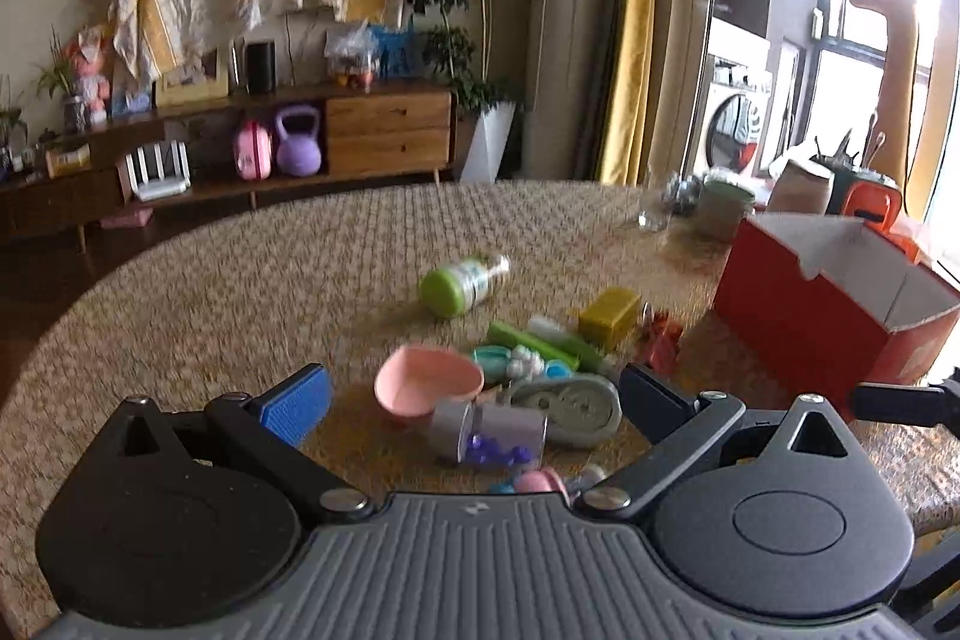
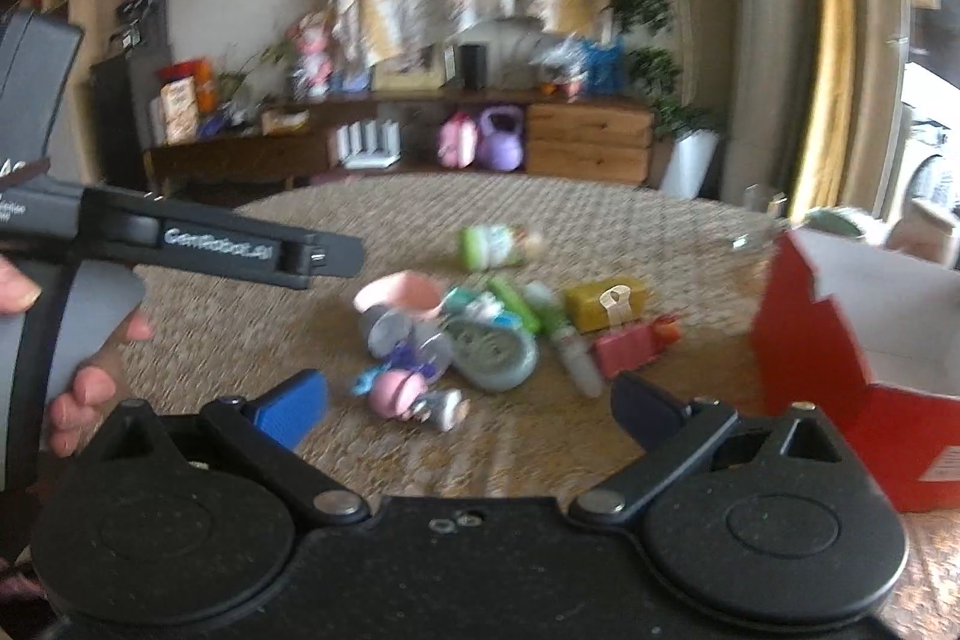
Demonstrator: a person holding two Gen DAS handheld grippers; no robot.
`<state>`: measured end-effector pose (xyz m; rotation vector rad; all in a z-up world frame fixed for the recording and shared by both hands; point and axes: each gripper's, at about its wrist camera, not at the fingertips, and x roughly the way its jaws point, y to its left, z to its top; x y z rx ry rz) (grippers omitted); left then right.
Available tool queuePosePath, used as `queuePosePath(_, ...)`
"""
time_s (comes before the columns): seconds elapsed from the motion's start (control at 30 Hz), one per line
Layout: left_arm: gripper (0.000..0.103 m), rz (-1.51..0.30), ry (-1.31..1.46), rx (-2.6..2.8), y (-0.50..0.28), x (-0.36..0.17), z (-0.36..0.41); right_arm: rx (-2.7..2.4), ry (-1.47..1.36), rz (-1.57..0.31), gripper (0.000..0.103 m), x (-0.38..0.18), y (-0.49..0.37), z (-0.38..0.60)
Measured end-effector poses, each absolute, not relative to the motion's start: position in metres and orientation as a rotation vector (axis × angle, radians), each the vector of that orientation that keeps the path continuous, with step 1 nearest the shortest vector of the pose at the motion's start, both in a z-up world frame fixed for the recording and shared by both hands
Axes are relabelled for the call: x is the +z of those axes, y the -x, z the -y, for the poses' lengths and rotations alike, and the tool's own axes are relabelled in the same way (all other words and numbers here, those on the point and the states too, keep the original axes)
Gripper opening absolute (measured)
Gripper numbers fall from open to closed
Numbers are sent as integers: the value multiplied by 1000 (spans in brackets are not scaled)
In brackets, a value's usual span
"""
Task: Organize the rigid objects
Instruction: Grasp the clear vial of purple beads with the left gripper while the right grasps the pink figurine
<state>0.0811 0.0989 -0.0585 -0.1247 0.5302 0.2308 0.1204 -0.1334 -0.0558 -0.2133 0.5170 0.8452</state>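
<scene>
Both grippers, left (image 1: 474,394) and right (image 2: 471,400), hover over the woven tabletop (image 1: 210,292) with fingers spread, holding nothing. From left: pink bowl (image 1: 427,383), empty; clear jar (image 1: 501,435) on its side with purple bits inside, amid the toy clutter. Far right, red box (image 1: 828,316) stands open; contents can't be seen.

Hovered with left gripper (image 1: 474,394) jaws spread wide over a toy cluster — pink bowl (image 1: 427,387), grey clock (image 1: 573,407), clear jar (image 1: 489,433) — near the open red box (image 1: 804,322).
</scene>
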Motion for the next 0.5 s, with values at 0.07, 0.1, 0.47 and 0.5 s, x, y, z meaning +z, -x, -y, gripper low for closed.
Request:
queuePosePath(0.07,103,-549,126,232,-85,-66,-100,877,241,-537,99,-63,-124,126)
queuePosePath(0.1,103,-561,127,234,-88,-70,-101,894,254,-544,97,-67,-126,122)
queuePosePath(0.47,103,-643,143,168,-135,-104,-120,994,382,-603,89,-98,-156,74)
queuePosePath(0.5,103,-655,152,153,-138,-107,-122,1006,394,-609,88,-101,-158,72)
